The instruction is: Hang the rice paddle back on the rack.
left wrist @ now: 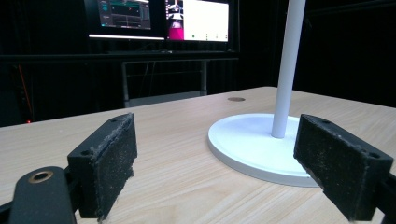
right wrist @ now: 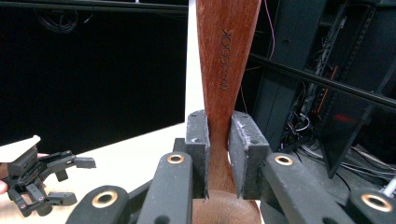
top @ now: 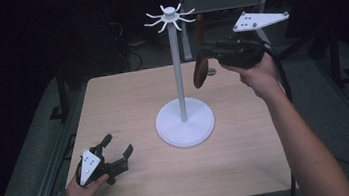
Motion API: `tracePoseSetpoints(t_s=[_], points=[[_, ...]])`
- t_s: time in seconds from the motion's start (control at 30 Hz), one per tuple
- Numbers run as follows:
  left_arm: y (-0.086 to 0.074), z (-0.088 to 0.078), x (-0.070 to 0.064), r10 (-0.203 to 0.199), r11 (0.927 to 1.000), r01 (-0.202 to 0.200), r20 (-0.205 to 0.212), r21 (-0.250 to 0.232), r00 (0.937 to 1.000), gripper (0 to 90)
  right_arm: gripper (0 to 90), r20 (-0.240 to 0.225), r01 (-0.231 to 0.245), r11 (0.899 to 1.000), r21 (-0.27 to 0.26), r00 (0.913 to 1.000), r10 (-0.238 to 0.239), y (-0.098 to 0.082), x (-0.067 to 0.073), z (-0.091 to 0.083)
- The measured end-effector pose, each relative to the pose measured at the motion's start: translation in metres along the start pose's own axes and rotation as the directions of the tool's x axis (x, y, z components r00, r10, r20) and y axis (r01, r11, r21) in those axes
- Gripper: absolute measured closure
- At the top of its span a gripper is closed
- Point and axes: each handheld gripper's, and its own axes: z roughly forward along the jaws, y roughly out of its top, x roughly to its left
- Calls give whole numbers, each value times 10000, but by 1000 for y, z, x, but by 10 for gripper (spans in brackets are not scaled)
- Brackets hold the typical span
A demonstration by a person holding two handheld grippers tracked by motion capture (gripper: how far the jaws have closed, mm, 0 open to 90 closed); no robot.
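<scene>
My right gripper (right wrist: 218, 158) has its two black jaws closed tight on the narrow neck of a wooden spoon (right wrist: 227, 65), the pads pressing its reddish-brown handle from both sides, with the handle rising straight up between them in the right gripper view and the rounded bowl just below the pads. From the high view I see that right gripper (top: 206, 53) held up in the air above the far right part of the table (top: 127, 98), the spoon (top: 201, 72) hanging with its dark bowl downward, close beside the white pole of the hanging stand (top: 177, 67) but apart from it. The stand's round base sits near the middle of the table, and its crown of small curved hooks is at the top of the pole, a little higher than my right hand (top: 258, 75); the dim light makes it hard for me to judge how near the spoon's upper end comes to those hooks. My left gripper (top: 119, 157) rests low at the near left corner of the table, jaws spread wide with nothing between them. In the left gripper view those open pads frame the stand's base (left wrist: 252, 144) on the pale wood, with lit monitors (left wrist: 159, 18) glowing in the dark behind.
</scene>
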Motion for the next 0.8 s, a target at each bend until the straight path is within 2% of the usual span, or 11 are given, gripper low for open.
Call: tracePoseSetpoints(t_s=[0.63,0.7,0.8], points=[[0,0,0,-29,10000,29,17,-36,10000,129,779,-47,96,9999,110,9999,-95,7,1,16],[0,0,0,-42,10000,42,7,-33,10000,129,766,-86,58,9997,237,9999,-56,6,1,18],[0,0,0,-57,10000,57,11,-35,10000,129,738,-166,-12,9999,138,9999,14,5,1,18]])
